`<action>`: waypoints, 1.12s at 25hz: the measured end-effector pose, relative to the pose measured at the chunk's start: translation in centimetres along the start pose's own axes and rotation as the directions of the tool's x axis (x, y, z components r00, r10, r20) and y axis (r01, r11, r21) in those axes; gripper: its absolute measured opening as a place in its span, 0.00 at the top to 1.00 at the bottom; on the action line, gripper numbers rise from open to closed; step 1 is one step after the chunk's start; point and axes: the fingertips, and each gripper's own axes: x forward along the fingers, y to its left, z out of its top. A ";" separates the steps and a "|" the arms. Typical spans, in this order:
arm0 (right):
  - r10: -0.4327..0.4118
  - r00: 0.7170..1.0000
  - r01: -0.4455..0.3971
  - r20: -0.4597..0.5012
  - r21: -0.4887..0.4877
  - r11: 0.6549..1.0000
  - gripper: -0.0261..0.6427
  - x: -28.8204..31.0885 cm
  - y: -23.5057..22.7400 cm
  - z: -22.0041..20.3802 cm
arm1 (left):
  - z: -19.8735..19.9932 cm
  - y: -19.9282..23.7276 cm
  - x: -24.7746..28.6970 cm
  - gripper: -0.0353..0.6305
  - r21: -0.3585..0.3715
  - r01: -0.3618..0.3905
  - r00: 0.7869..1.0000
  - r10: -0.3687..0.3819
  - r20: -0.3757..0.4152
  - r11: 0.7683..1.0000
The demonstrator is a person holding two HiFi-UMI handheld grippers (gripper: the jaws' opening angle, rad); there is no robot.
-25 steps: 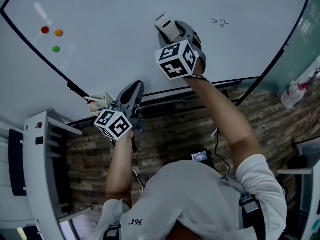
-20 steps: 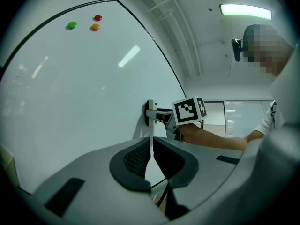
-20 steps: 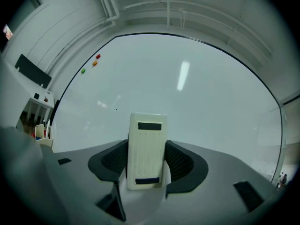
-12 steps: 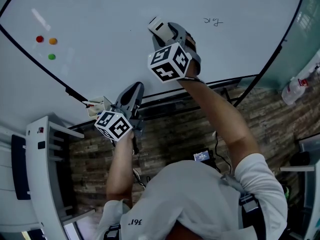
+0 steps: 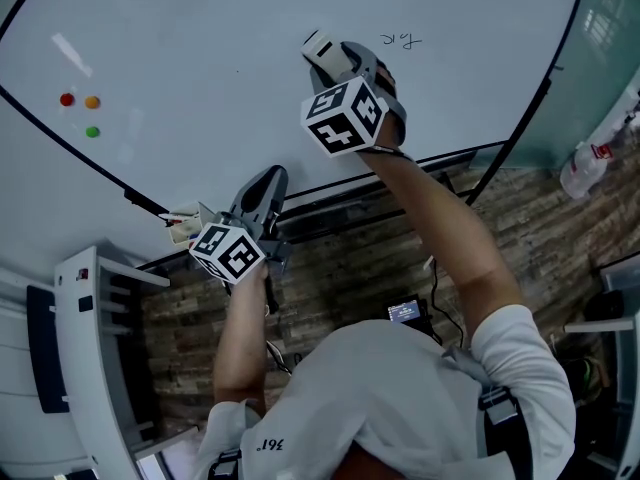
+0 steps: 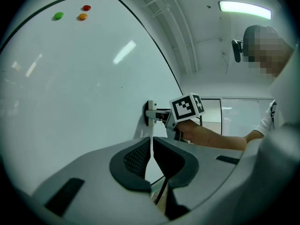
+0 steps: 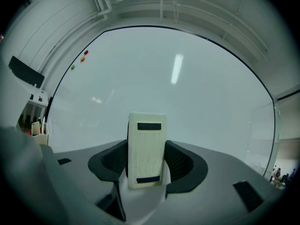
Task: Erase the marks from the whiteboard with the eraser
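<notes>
While the eraser [image 7: 146,149] is being pinched on the whiteboard [image 5: 200,38] by the right gripper [image 7: 146,165], left of the marks [image 5: 400,40], it could be twisted loose by a hard swipe. Left gripper's [image 6: 151,156] being held pressed together, empty.

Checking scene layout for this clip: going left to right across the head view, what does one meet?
In order: red round magnet → orange round magnet → left tongs → white rectangular eraser → dark handwritten mark → clear plastic bottle.
</notes>
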 end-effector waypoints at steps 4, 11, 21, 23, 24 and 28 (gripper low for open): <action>-0.014 1.000 0.014 -0.017 0.009 1.000 0.58 -0.1 -1.6 -0.9 | -0.1 -0.6 0.9 0.94 0.005 0.015 1.000 -0.015 -0.007 1.000; -0.032 0.999 0.032 -0.037 0.015 0.999 0.58 -0.4 -3.6 -2.3 | -0.6 -1.4 2.1 0.94 0.007 0.048 0.999 -0.048 -0.012 0.999; -0.063 0.996 0.064 -0.062 0.015 0.998 0.58 -1.1 -8.1 -5.0 | -1.3 -3.5 5.3 0.94 0.003 0.075 0.997 -0.075 -0.020 0.997; -0.066 0.996 0.067 -0.065 0.016 0.998 0.58 -1.2 -9.1 -5.6 | -1.6 -4.1 6.2 0.94 -0.001 0.074 0.997 -0.074 -0.024 0.997; -0.066 0.996 0.067 -0.065 0.015 0.998 0.58 -1.2 -9.5 -5.9 | -1.8 -4.3 6.6 0.94 0.000 0.077 0.997 -0.077 -0.025 0.997; -0.067 0.996 0.068 -0.065 0.010 0.998 0.58 -1.5 -10.7 -6.6 | -2.2 -5.1 7.7 0.94 0.005 0.087 0.996 -0.086 -0.022 0.996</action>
